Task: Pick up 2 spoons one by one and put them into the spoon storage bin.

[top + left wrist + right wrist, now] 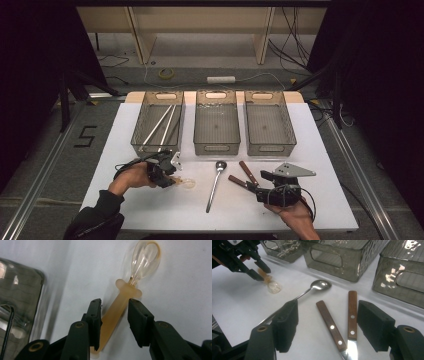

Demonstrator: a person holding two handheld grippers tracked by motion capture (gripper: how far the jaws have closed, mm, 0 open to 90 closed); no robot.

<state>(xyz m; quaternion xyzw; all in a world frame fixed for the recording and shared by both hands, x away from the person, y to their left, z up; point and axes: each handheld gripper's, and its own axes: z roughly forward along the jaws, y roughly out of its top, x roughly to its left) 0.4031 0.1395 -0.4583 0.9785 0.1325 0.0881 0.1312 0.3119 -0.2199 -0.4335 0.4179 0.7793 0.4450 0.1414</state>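
Three smoky bins [216, 122] line the white table [125, 130]; left gripper [114, 312] straddles the spoon [125, 293], right gripper [328, 322] spread.

Black grippers w/ brass-ringed screws; grey 3-cornered plate [294, 170]; black cables; dark sleeve [97, 216]

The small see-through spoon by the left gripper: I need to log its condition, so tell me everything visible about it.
The small spoon has a clear, glassy bowl and a thick, cloudy amber handle with a crosswise collar where they meet, apparently plastic or silicone. It lies flat on the white table. The left gripper straddles its handle, one pad touching it.
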